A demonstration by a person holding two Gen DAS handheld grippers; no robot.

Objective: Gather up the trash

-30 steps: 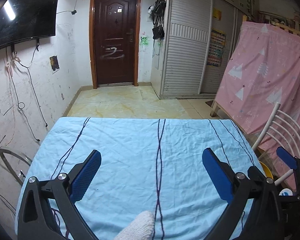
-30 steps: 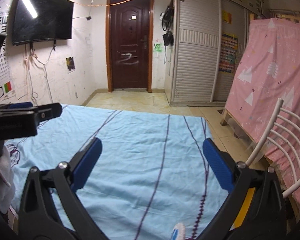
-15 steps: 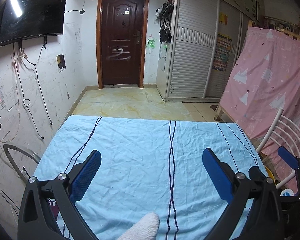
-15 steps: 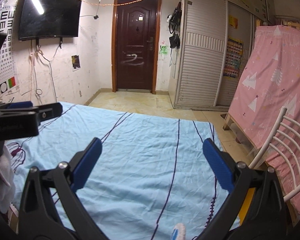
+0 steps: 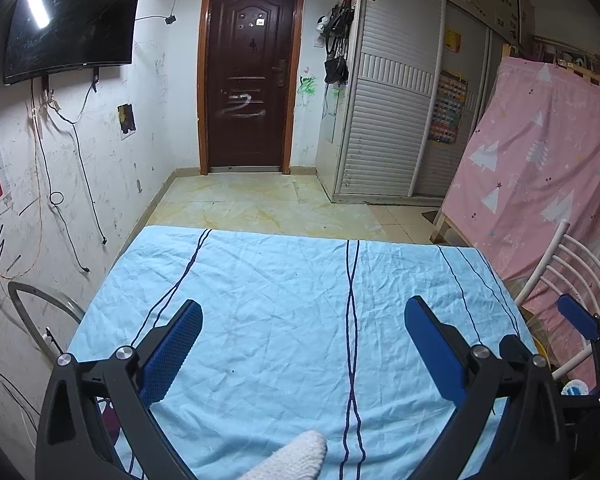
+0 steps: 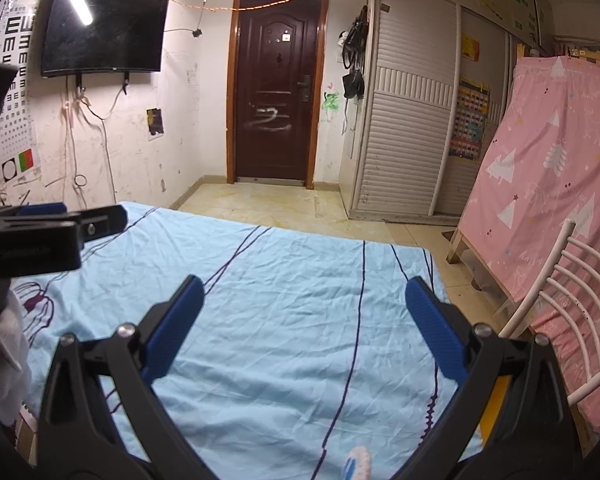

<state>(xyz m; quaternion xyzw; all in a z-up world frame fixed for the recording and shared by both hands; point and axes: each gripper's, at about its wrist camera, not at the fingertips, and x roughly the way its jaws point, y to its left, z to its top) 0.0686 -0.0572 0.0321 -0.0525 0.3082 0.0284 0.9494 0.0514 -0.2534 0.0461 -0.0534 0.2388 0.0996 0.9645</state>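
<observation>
My left gripper (image 5: pixel 302 336) is open and empty above a table covered with a light blue cloth (image 5: pixel 284 304). My right gripper (image 6: pixel 304 312) is open and empty above the same cloth (image 6: pixel 284 320). No trash shows on the cloth in either view. A white gloved fingertip (image 5: pixel 296 456) shows at the bottom of the left wrist view. The left gripper's body (image 6: pixel 40 236) shows at the left edge of the right wrist view. The right gripper's blue fingertip (image 5: pixel 578 318) shows at the right edge of the left wrist view.
A white metal chair (image 6: pixel 560 300) stands at the table's right, with a pink sheet (image 6: pixel 548 184) behind it. A yellow object (image 5: pixel 540 354) shows below the table's right edge. A dark door (image 5: pixel 250 92), wardrobe (image 5: pixel 396 112) and wall TV (image 5: pixel 68 20) lie beyond.
Both views have tilted upward and drifted left, so more of the ceiling and walls shows. Both grippers stay open.
</observation>
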